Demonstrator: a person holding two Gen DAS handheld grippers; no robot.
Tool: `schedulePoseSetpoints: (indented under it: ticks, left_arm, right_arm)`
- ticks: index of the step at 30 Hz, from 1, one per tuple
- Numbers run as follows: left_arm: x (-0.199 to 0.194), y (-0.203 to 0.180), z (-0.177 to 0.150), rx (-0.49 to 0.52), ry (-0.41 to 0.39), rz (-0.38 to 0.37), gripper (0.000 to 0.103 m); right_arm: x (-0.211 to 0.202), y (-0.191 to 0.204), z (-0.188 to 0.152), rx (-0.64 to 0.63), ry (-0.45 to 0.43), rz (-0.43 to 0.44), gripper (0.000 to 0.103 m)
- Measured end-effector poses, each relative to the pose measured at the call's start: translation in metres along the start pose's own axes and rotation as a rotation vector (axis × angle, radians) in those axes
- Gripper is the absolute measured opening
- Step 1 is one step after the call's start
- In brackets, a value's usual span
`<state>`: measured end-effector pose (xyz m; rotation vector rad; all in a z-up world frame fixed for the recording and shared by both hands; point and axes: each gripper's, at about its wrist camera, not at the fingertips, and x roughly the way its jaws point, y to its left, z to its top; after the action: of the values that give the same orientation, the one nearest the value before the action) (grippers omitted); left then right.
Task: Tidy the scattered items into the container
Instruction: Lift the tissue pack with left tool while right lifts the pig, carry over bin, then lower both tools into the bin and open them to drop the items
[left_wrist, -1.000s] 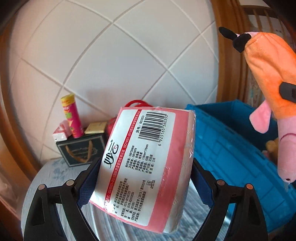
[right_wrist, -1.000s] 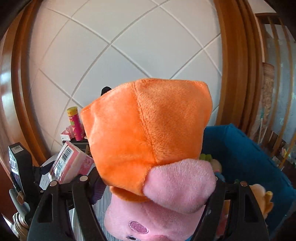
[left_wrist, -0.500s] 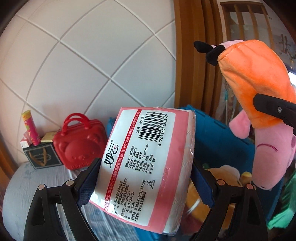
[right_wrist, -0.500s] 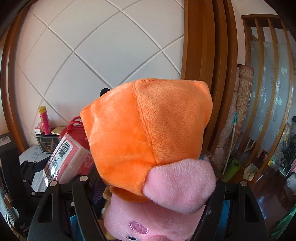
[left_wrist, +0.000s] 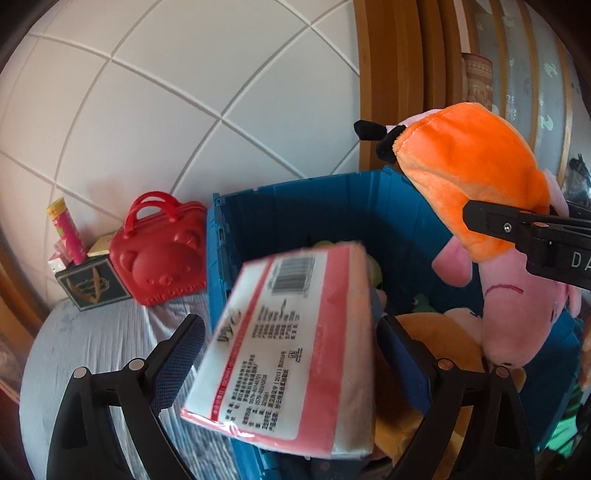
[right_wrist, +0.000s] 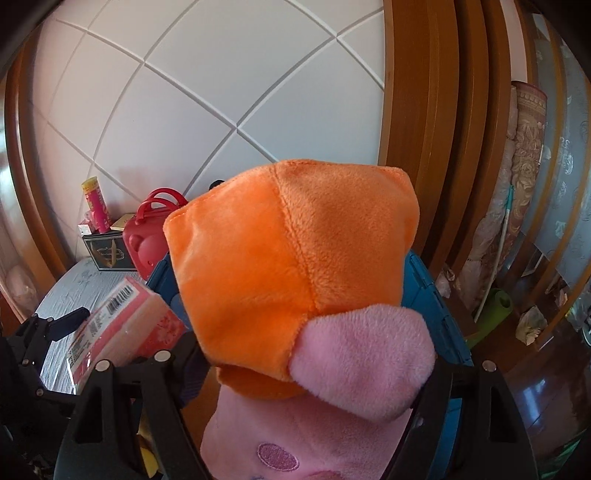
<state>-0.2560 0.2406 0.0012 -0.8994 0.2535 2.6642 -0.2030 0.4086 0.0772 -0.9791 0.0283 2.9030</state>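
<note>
Now tissue pack between spread pads

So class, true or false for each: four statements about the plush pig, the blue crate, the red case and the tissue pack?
1. The right gripper is clamped on a plush pig in orange. True.
2. The blue crate is empty. False: soft toys already lie inside.
3. The red case sits inside the crate. False: it stands outside, between the crate and a black box.
4. The tissue pack shows a barcode. True.
</note>
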Motion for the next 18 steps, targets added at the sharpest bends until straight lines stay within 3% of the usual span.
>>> schedulePoseSetpoints:
  ticks: [9,12,18]
  left_arm:
    - [-0.011,-0.015,0.004,0.008,-0.01,0.005,0.096]
    - [-0.015,-0.014,0.002,-0.002,-0.021,0.016,0.096]
    - [-0.033,-0.011,-0.005,-0.016,-0.06,0.039,0.098]
  right_arm:
    - [0.009,-0.004,-0.008,0.01,0.036,0.011,0.088]
    - [0.003,-0.003,-0.008,-0.01,0.024,0.008,0.101]
    - [-0.014,-0.006,-0.01,-0.008,-0.006,-0.012,0.102]
